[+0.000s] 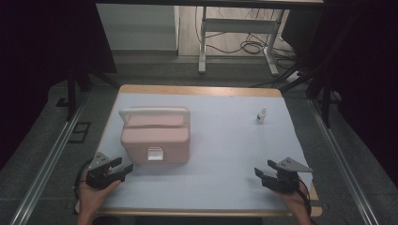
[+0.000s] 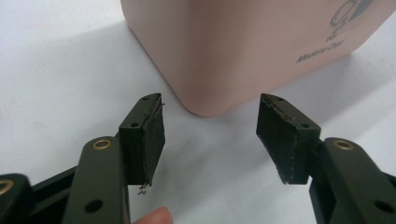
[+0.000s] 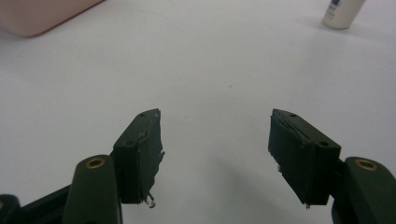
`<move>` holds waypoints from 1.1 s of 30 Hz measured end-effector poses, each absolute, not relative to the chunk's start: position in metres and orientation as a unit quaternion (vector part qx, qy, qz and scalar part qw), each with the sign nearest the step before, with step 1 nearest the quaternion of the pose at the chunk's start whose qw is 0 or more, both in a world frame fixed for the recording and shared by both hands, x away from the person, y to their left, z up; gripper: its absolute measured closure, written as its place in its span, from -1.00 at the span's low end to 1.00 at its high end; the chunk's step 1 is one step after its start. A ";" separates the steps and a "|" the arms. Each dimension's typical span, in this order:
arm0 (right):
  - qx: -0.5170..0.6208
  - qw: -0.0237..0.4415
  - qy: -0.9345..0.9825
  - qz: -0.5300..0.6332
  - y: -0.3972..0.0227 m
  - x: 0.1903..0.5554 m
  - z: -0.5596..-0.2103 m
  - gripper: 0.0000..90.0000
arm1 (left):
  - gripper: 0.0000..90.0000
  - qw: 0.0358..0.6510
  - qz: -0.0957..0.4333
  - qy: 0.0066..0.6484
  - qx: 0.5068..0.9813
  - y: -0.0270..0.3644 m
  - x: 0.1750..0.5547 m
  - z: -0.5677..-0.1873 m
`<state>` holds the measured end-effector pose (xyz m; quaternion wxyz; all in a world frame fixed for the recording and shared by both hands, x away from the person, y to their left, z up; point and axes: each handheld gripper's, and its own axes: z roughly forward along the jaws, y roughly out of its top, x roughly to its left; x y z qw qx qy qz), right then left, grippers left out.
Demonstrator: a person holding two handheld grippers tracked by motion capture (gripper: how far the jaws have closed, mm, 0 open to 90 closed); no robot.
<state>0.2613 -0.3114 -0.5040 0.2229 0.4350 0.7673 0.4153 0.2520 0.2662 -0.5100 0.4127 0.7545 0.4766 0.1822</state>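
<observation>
Right gripper (image 3: 215,154) is seen low over the white bench (image 3: 210,70), its two black fingers (image 3: 140,158) spread wide with nothing between them. A pink box corner (image 3: 42,16) is seen upper left; a small white bottle (image 3: 341,11) stands upper right, well apart.

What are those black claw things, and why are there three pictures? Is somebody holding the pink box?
A person sits at a table and holds a grabbing tool in each hand. The left tool and the right tool each have two black jaws, wide open now, holding nothing. One picture comes from a camera high above the table. The other two come from little cameras riding on the tools, looking out along the jaws. On the white cover sit a pink box with a handle, close to the left tool but not touched, and a small white bottle farther away.
</observation>
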 end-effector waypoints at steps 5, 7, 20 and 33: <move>0.434 0.222 0.768 0.416 -0.317 0.264 -0.505 -0.23 | 0.04 0.408 0.184 0.482 0.753 0.265 0.254 -0.510; 0.436 0.227 0.767 0.412 -0.319 0.264 -0.506 -0.24 | 0.10 0.407 0.186 0.482 0.753 0.265 0.253 -0.510; 0.427 0.233 0.774 0.406 -0.316 0.264 -0.509 -0.28 | 0.94 0.422 0.208 0.489 0.735 0.273 0.246 -0.502; 0.429 0.236 0.775 0.401 -0.319 0.262 -0.510 -0.25 | 1.00 0.433 0.211 0.508 0.714 0.294 0.255 -0.489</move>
